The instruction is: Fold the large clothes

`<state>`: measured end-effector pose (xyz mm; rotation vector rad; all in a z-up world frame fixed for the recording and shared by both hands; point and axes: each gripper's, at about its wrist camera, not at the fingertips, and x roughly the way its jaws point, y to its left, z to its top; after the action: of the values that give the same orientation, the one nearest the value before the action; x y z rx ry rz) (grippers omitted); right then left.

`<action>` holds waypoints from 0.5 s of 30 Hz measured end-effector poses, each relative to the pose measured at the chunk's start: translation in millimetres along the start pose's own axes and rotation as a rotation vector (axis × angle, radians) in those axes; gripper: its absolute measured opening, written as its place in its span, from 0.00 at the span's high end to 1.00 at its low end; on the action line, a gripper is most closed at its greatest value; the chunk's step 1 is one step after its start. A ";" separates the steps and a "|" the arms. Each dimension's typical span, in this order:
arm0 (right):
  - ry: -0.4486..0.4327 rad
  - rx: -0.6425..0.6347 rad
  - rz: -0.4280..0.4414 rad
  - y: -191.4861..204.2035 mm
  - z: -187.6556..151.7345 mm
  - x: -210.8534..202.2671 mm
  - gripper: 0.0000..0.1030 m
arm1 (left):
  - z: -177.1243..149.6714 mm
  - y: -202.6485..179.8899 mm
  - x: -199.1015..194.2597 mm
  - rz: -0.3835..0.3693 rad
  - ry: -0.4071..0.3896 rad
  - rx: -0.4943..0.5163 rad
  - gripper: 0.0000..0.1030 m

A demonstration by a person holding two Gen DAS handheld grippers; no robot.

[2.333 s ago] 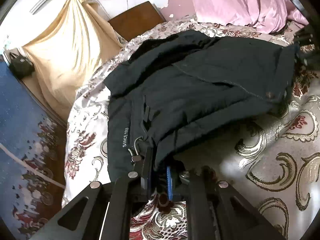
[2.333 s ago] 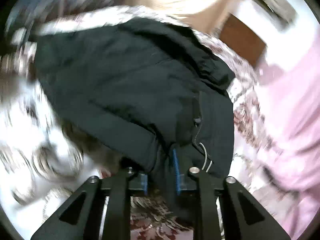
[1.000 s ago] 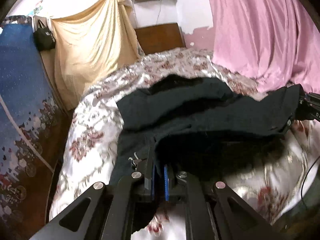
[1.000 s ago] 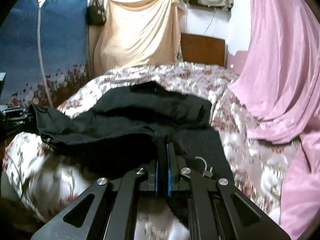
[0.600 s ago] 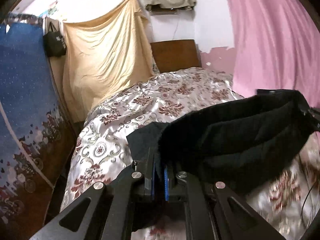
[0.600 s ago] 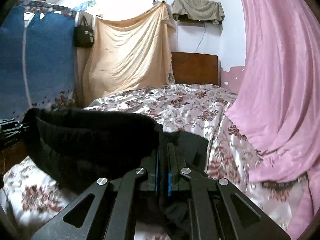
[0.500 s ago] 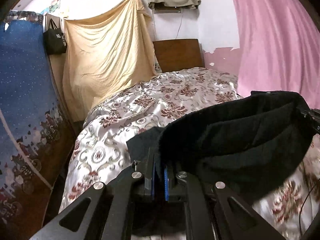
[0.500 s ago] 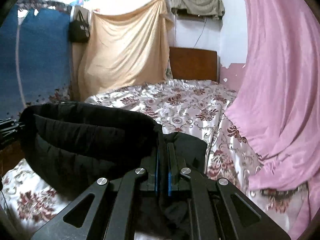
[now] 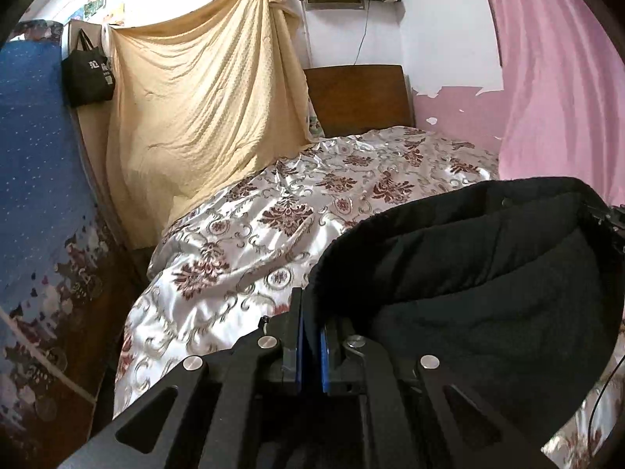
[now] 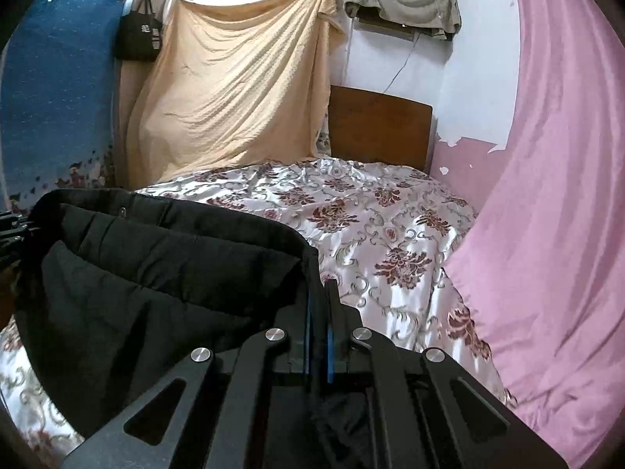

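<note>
A large black padded jacket [image 9: 488, 273] hangs in the air between my two grippers, above the bed. My left gripper [image 9: 310, 312] is shut on one end of its edge. My right gripper [image 10: 320, 305] is shut on the other end of the jacket [image 10: 156, 281]. The jacket sags in a curve between them, its lining facing me. In the left wrist view the right gripper shows at the far right edge [image 9: 615, 222]. In the right wrist view the left gripper shows at the far left edge [image 10: 11, 234].
A bed with a shiny floral cover [image 9: 312, 203] lies ahead, also in the right wrist view [image 10: 371, 215]. Behind it stand a wooden headboard [image 9: 355, 97], a hung beige sheet [image 9: 195, 117] and a black bag [image 9: 88, 74]. A pink curtain [image 10: 547, 195] hangs right; a blue mattress [image 9: 31, 156] leans left.
Both grippers have lifted the jacket off the bed. It lay spread on the cover before; now it hangs between them, and the bed cover ahead is bare.
</note>
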<state>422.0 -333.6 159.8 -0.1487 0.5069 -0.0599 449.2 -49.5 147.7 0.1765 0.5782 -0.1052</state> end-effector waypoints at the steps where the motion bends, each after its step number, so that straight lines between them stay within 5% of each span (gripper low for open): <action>1: 0.004 0.000 -0.007 -0.6 2.6 12.0 0.96 | 4.2 -1.1 10.1 -0.001 0.007 0.002 0.94; 15: 0.122 0.001 -0.021 -12.5 -14.9 122.4 0.96 | 4.9 -10.5 111.1 -0.032 0.132 -0.028 0.94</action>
<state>521.2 -359.3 90.3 -0.1495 0.6270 -0.0899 542.8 -66.2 89.1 0.1475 0.7135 -0.1173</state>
